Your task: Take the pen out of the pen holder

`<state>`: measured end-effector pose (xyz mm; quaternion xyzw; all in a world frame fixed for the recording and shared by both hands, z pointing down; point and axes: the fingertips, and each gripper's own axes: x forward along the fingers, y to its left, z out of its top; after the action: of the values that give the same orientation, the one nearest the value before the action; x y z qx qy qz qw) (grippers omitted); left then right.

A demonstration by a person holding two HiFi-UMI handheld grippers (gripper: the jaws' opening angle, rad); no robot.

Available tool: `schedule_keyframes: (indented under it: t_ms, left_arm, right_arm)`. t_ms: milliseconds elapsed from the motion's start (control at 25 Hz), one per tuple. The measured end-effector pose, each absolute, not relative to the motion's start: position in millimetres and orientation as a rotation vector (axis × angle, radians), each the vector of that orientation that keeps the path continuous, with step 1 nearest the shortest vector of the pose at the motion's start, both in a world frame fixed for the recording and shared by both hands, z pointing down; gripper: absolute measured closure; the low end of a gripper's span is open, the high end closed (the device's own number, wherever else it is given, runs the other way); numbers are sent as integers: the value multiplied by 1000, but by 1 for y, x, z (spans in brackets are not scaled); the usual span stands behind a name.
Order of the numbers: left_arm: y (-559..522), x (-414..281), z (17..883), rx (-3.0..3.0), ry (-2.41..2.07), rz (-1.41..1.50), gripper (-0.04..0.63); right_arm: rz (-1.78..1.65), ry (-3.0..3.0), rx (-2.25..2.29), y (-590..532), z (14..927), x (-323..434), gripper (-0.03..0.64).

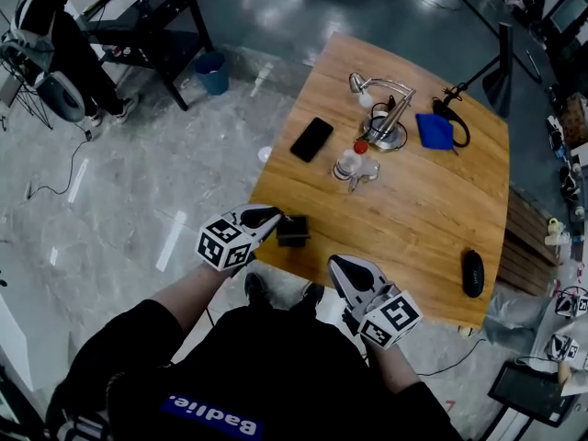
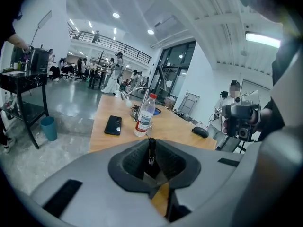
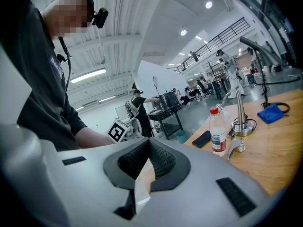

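A thin black pen (image 2: 151, 151) stands upright between the pads of my left gripper (image 2: 151, 143), which is shut on it. In the head view the left gripper (image 1: 278, 217) hovers at the table's near left corner, right over a small black pen holder (image 1: 292, 231); the pen itself is too small to make out there. My right gripper (image 1: 338, 263) hangs at the table's near edge, to the right of the holder. Its jaws (image 3: 149, 143) meet at the tips with nothing between them.
On the wooden table (image 1: 432, 209) stand a water bottle (image 1: 348, 162), a black phone (image 1: 311, 139), a desk lamp (image 1: 390, 122), a blue cloth (image 1: 435, 130) and a black mouse (image 1: 472, 273). A seated person (image 1: 55, 35) and a blue bin (image 1: 213, 72) are across the floor.
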<state>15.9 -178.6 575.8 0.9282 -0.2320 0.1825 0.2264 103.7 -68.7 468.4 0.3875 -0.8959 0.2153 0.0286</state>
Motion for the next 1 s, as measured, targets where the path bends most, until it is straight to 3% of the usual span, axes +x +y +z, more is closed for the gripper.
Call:
schedule_keyframes:
  t_ms: [1000]
  left_arm:
    - [-136, 3, 459, 2680, -645, 348, 543]
  right_arm:
    - [622, -2819, 1123, -72, 456, 80, 614]
